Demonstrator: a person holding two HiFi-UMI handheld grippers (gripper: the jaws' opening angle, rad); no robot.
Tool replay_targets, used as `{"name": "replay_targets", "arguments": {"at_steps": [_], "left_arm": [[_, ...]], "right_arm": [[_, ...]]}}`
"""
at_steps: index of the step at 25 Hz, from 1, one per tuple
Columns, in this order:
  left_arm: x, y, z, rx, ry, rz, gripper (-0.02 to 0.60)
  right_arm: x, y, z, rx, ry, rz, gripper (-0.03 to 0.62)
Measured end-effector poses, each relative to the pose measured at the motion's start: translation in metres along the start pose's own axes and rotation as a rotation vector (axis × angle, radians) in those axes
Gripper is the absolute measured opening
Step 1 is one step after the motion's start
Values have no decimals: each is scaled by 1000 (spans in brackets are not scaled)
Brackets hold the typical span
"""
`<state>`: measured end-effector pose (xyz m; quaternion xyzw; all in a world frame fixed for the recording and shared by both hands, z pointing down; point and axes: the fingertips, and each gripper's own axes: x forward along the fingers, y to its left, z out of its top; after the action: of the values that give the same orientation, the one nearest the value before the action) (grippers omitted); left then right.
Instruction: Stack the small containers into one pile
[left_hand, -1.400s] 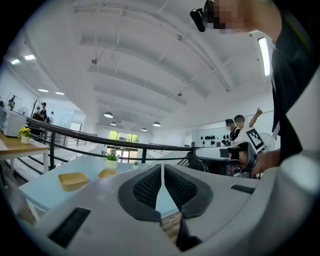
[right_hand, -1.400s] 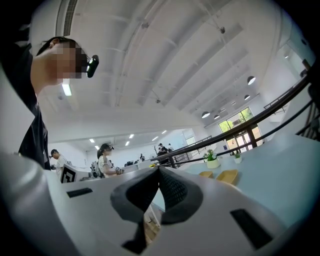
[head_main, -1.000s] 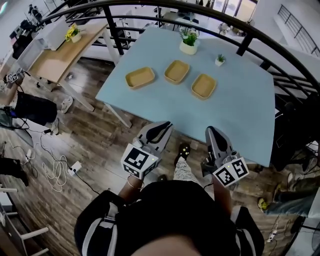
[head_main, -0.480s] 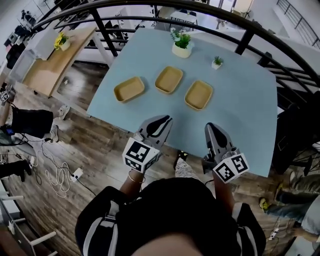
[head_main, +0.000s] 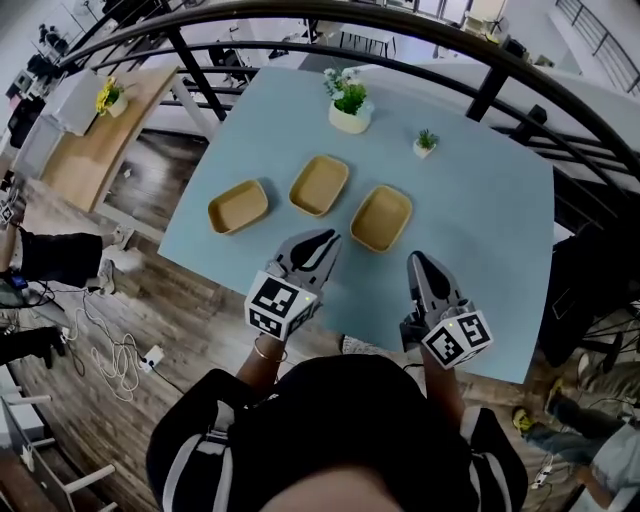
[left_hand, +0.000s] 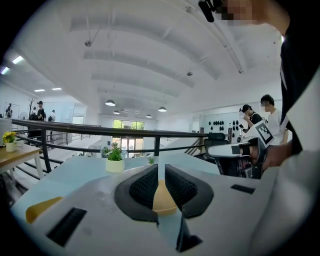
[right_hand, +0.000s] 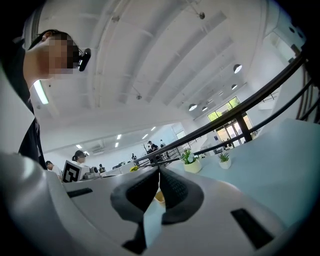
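Three shallow tan containers lie apart in a row on the light blue table (head_main: 480, 210): a left one (head_main: 238, 206), a middle one (head_main: 319, 184) and a right one (head_main: 381, 217). My left gripper (head_main: 322, 240) hovers over the table's near edge, just short of the gap between the middle and right containers, jaws shut and empty. In the left gripper view a tan container (left_hand: 164, 199) shows behind the closed left gripper (left_hand: 159, 167), and another container (left_hand: 42, 207) lies low at the left. My right gripper (head_main: 414, 262) is near the right container, also shut and empty; the right gripper (right_hand: 159, 170) points level along the table.
A white pot with a green plant (head_main: 349, 103) and a smaller potted plant (head_main: 425, 142) stand at the table's far side. A black railing (head_main: 480, 60) curves behind it. A wooden desk (head_main: 95, 130) stands on the left, with cables on the floor (head_main: 110, 340).
Both grippers have come forward from over the wooden floor to over the table's near edge, closer to the containers. Their jaws look unchanged.
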<state>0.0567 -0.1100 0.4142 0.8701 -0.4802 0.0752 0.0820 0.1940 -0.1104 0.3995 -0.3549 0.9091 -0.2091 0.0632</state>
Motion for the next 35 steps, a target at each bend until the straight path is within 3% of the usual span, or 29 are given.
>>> {"name": "replay_targets", "arguments": {"at_steps": [13,16,24,35], "left_arm": [[80,25,-21,-8,119,1,26],[90,26,-33,-30,159,-20,90],[120,35,-76,-45,294,-98,150],[139,41,-130,-74,456,-134,173]], "right_arm": [[28,-70,-15,77,75,-46,28],[33,-78,-27,102,116,-65,32],[45,-96,-69,237,184,-158,71],[60,-120,-112,295,269,-266,141]]}}
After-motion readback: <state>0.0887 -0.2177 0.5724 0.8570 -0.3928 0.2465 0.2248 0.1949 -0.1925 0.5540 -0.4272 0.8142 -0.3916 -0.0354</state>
